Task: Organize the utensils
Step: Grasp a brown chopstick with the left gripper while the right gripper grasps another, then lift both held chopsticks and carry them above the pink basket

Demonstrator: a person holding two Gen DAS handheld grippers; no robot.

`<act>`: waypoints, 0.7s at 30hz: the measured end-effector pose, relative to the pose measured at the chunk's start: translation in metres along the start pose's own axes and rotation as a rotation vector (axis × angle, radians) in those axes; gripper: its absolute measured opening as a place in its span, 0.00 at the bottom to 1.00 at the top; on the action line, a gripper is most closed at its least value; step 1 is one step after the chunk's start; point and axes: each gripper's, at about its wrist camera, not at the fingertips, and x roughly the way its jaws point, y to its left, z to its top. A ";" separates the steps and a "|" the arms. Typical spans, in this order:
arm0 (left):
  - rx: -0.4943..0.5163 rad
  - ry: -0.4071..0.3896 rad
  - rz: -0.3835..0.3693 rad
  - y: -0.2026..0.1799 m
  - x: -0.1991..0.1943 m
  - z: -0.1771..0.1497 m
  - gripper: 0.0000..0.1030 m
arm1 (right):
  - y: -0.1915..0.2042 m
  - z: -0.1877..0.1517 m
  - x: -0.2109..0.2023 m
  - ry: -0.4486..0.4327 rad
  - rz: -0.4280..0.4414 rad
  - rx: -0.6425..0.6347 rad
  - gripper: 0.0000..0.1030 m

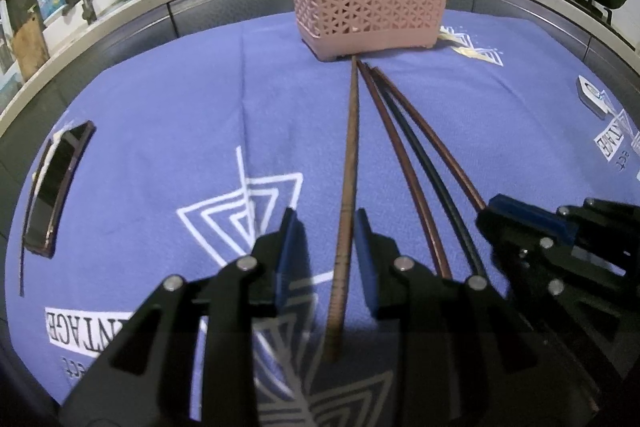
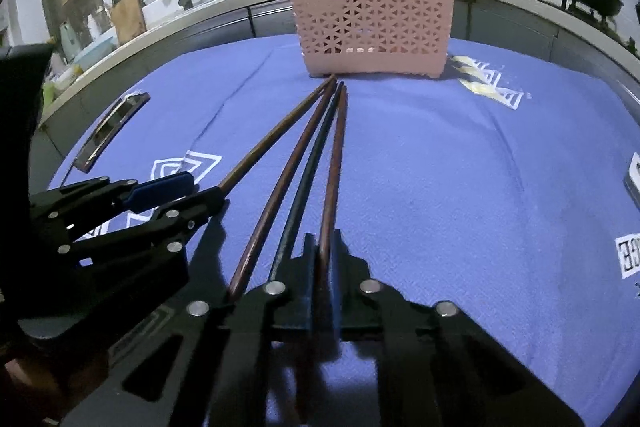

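Right tool (image 2: 324, 247) over "VINTAGE"-printed cloth (image 2: 440, 187)

four chopsticks lie fanned on the blue cloth, tips meeting at the pink basket (image 2: 372, 23), which stands upright at twelve o'clock with more sticks leaning inside it. the leftmost brown chopstick (image 1: 347, 195) runs straight toward six o'clock. beside it lie a reddish-brown chopstick (image 2: 280, 187) and a black chopstick (image 2: 308, 187), close together. the rightmost reddish-brown chopstick (image 2: 335, 163) runs to six o'clock, its near end pinched between dark pads.
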 end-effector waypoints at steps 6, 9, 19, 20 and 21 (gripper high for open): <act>0.005 0.002 -0.040 0.002 0.000 -0.001 0.12 | -0.010 -0.008 -0.010 0.015 0.037 0.039 0.06; 0.007 0.016 -0.062 0.003 -0.002 -0.002 0.07 | -0.017 -0.014 -0.016 0.027 0.049 0.048 0.06; -0.039 0.093 -0.149 0.013 -0.010 -0.009 0.10 | -0.023 -0.013 -0.018 0.068 0.077 0.022 0.07; -0.048 0.101 -0.152 0.012 -0.007 -0.004 0.14 | -0.022 -0.008 -0.015 0.073 0.071 0.011 0.07; -0.055 0.109 -0.148 0.010 -0.003 0.003 0.16 | -0.020 -0.001 -0.010 0.080 0.064 0.001 0.07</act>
